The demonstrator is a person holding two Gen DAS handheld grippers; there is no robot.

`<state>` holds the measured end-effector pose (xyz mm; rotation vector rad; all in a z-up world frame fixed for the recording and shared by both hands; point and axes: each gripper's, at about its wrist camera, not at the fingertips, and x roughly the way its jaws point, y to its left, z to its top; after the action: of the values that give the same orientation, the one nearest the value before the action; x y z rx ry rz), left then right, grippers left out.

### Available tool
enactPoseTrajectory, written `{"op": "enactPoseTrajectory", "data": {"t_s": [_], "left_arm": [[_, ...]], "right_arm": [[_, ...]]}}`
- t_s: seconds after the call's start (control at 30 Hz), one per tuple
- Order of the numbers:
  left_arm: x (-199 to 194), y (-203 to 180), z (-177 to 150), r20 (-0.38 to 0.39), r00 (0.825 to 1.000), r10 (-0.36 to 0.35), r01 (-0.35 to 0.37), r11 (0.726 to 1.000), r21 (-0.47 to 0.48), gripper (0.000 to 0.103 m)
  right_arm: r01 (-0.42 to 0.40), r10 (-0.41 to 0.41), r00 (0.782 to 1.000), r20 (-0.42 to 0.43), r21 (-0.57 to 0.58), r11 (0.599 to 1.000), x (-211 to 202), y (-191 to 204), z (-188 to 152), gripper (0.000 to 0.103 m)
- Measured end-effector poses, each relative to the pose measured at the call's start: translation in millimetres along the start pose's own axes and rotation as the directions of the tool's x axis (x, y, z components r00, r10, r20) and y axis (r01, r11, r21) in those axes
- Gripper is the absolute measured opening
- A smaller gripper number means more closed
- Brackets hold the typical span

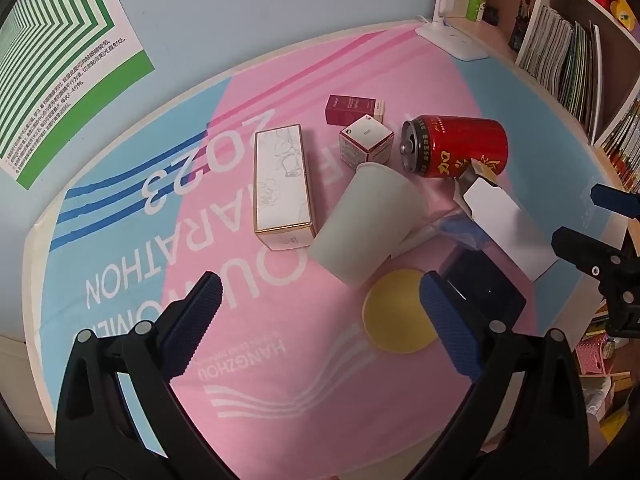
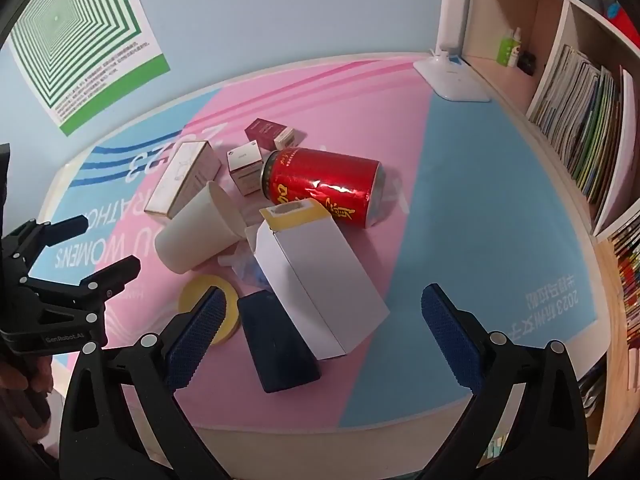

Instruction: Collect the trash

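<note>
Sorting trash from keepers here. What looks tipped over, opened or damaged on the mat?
The red can and paper cup both lie on their sides. The white box lies flat with its end flap open. Nothing looks spilled.

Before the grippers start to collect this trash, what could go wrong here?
1. The red can lies on its side, so a nudge may roll it across the mat.
2. The paper cup is tipped over against the white carton; lifting either may shift the other.
3. The dark flat object beside the carton may not be trash. Both the left gripper and the right gripper are open and empty.
</note>
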<state>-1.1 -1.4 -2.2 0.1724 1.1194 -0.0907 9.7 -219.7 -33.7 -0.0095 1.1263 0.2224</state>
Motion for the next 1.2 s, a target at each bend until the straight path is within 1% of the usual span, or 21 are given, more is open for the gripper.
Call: {"op": "enactPoseTrajectory", "data": {"t_s": [1.2], "left_arm": [[-6.6,-2.2,-0.1,0.015,1.000,-0.008,0.008,1.000,-0.003,0.096]], "right_arm": [[-0.010,0.010,1.000,0.006,0.008,1.000,-8.0,0.2,-1.0,0.097]]}}
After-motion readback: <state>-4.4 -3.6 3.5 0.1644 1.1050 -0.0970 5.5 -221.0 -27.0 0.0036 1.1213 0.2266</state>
